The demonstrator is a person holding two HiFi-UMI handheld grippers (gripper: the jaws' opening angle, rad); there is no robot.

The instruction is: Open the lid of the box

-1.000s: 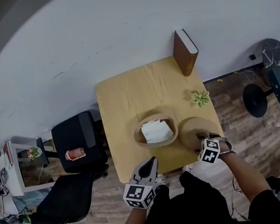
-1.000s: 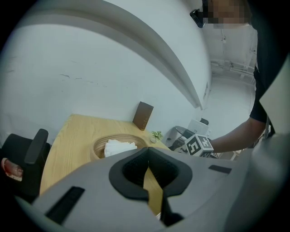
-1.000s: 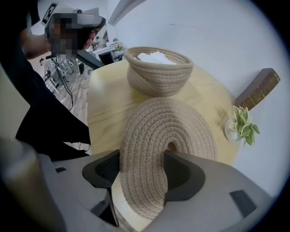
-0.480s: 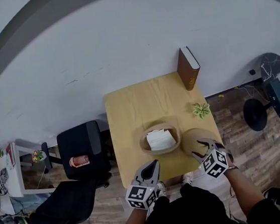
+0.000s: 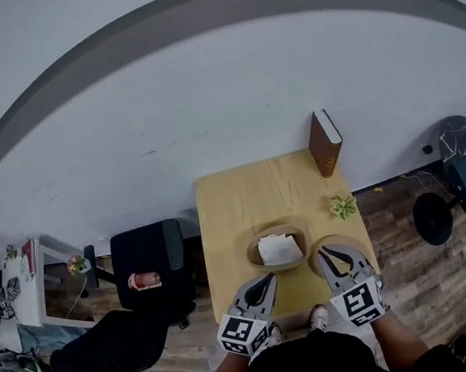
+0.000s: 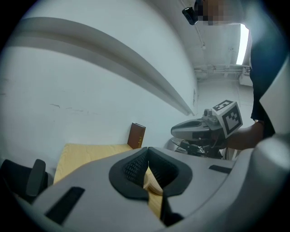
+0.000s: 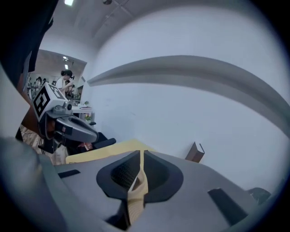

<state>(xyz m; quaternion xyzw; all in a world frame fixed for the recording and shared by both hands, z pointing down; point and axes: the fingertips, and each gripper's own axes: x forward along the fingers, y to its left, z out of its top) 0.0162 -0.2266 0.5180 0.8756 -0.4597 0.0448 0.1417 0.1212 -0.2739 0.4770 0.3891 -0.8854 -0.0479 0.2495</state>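
Observation:
The wooden box (image 5: 275, 235) stands uncovered near the front of the table (image 5: 243, 201), with white paper (image 5: 280, 249) inside. Its round lid (image 5: 332, 241) lies flat on the table just right of the box. My right gripper (image 5: 325, 252) hovers over the near part of the lid. Its jaws are closing to a thin slit, with nothing between them in the right gripper view (image 7: 140, 154); only wood shows below the slit. My left gripper (image 5: 266, 279) hangs at the table's front edge below the box, shut and empty (image 6: 147, 152).
A brown book (image 5: 325, 143) stands upright at the table's far right corner, with a small green plant (image 5: 343, 205) in front of it. A black chair (image 5: 146, 267) sits left of the table. A round black stand base (image 5: 431, 217) is on the floor at right.
My right gripper has drawn back from the lid's edge toward me and its jaws have come together. The lid stays on the table. The left gripper hardly moved; the view tilted up.

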